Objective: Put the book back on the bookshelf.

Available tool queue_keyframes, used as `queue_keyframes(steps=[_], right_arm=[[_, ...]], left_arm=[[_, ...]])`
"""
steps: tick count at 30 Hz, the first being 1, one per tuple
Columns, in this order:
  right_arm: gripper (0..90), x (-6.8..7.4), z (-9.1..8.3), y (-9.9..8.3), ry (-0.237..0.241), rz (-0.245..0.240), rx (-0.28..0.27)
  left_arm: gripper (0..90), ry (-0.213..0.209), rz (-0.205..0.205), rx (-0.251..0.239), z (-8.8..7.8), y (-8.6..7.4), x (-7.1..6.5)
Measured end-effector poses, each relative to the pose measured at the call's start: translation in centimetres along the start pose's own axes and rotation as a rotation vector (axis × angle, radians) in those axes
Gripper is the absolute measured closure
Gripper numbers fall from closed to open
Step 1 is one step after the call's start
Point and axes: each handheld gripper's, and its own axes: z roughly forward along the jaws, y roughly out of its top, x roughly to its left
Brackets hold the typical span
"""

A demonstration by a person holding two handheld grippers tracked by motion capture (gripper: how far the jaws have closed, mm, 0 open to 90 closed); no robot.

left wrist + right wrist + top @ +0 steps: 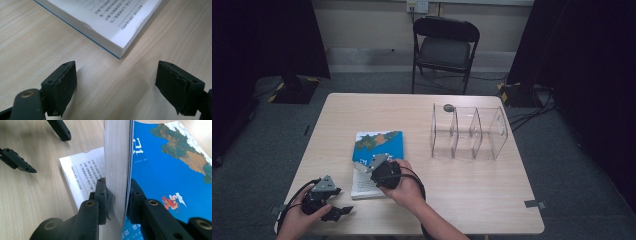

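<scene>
The right tongs (pixel 117 195) are pinching a thick sheaf of pages together with the front cover of the blue-covered paperback book (pixel 379 145), which is lying near the middle of the pale wooden bench (pixel 472 200), close to the person's edge. In the right gripper view the sheaf is standing up on edge between the two black jaws, the blue cover with its painted landscape is falling away on one side, and a printed white page is lying flat on the other. The left tongs (pixel 116 85) are hovering spread wide and empty just above the bench, well short of the book's near corner (pixel 120 53), with nothing between the jaws. In the high view the left hand (pixel 299 220) is resting near the bench's front left corner, while the right hand (pixel 404 187) is sitting over the book's lower edge. The clear acrylic three-compartment organiser (pixel 469 132) is standing apart to the right, empty.

The step in hand looks like lifting the book, or opening it, by the gripped sheaf. The next move probably calls for raising the sheaf steadily without tearing pages, and for bringing the left tongs in to steady the pages lying flat.
</scene>
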Motion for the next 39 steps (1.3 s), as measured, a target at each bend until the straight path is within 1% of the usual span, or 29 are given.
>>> queue_keyframes(steps=[1, 2, 3, 4, 7, 9, 10, 14, 15, 17, 18, 19, 23, 25, 26, 27, 28, 31, 32, 33, 34, 35, 37, 39], right_arm=[[74.9, 0.0, 0.0, 0.0, 0.0, 0.0, 0.0], [75.1, -0.1, -0.2, 0.2, -0.002, -0.001, 0.003], [75.2, -0.1, -0.2, 0.3, -0.001, 0.004, 0.005], [75.2, -0.2, -0.2, 0.3, -0.002, 0.004, 0.009], [75.3, -0.3, -0.3, 0.5, -0.001, -0.002, 0.01], [75.4, -0.4, -0.4, 0.6, 0.001, -0.001, 0.011], [75.6, -0.5, -0.5, 0.8, -0.004, 0.007, 0.018], [76.2, -0.7, -0.9, 1.1, -0.006, 0.008, 0.021], [76.3, -0.8, -1.0, 1.1, -0.007, 0.009, 0.018], [76.5, -0.9, -1.2, 1.2, -0.011, 0.021, 0.019], [76.5, -0.9, -1.2, 1.2, -0.013, 0.015, 0.02], [76.5, -0.9, -1.3, 1.3, -0.015, 0.012, 0.023], [76.6, -0.9, -1.3, 1.3, -0.012, 0.017, 0.022], [76.7, -1.0, -1.4, 1.4, -0.015, 0.014, 0.026], [76.7, -1.1, -1.5, 1.5, -0.014, 0.018, 0.022], [76.7, -1.1, -1.5, 1.5, -0.014, 0.018, 0.022], [76.7, -1.2, -1.7, 1.7, -0.015, 0.023, 0.026], [76.7, -1.4, -1.9, 1.9, -0.014, 0.016, 0.03], [76.8, -1.6, -2.0, 2.0, -0.013, 0.026, 0.029], [76.8, -1.6, -2.0, 2.0, -0.013, 0.026, 0.029], [76.8, -1.6, -2.0, 2.1, -0.013, 0.024, 0.031], [76.8, -1.6, -2.1, 2.2, -0.015, 0.027, 0.03], [76.8, -1.6, -2.2, 2.2, -0.017, 0.027, 0.035], [76.9, -1.7, -2.2, 2.3, -0.017, 0.039, 0.035]], left_arm=[[17.1, 0.0, 0.0, 0.0, 0.0, 0.0, 0.0], [17.4, 0.0, -0.018, -0.008, 0.0, -0.1, 0.0], [17.6, 0.0, -0.018, -0.008, 0.0, -0.1, 0.0], [17.6, 0.001, 0.001, 0.005, -0.1, -0.1, 0.2], [17.6, 0.001, -0.005, 0.009, -0.1, -0.2, 0.1], [17.6, -0.005, -0.006, 0.007, -0.1, -0.2, 0.1], [17.6, -0.005, -0.005, 0.009, -0.1, -0.2, 0.1], [17.6, -0.003, -0.004, 0.009, -0.1, -0.2, 0.0], [17.5, -0.01, -0.003, 0.005, 0.0, -0.2, 0.0], [16.9, -0.011, 0.004, 0.002, 0.1, -0.2, -0.1], [16.8, -0.017, 0.006, -0.002, 0.1, -0.1, -0.2], [16.8, -0.011, 0.007, 0.0, 0.2, -0.1, -0.2], [16.0, -0.014, 0.003, -0.011, 0.3, -0.1, -0.4], [15.9, -0.015, 0.007, -0.014, 0.4, 0.0, -0.5], [15.8, -0.015, 0.02, -0.023, 0.5, 0.0, -0.5], [15.7, -0.015, 0.02, -0.023, 0.5, 0.0, -0.5], [15.7, -0.015, 0.01, -0.029, 0.7, 0.0, -0.6], [15.6, -0.014, 0.01, -0.033, 0.8, 0.1, -0.6], [15.6, -0.012, 0.008, -0.038, 0.9, 0.2, -0.7], [15.5, -0.012, 0.008, -0.038, 0.9, 0.2, -0.7], [15.5, -0.014, -0.011, -0.047, 1.0, 0.2, -0.9], [15.5, -0.008, 0.01, -0.044, 1.0, 0.3, -0.8], [15.4, -0.006, 0.007, -0.045, 1.1, 0.3, -0.8], [15.3, -0.006, -0.001, -0.051, 1.2, 0.4, -1.0]])
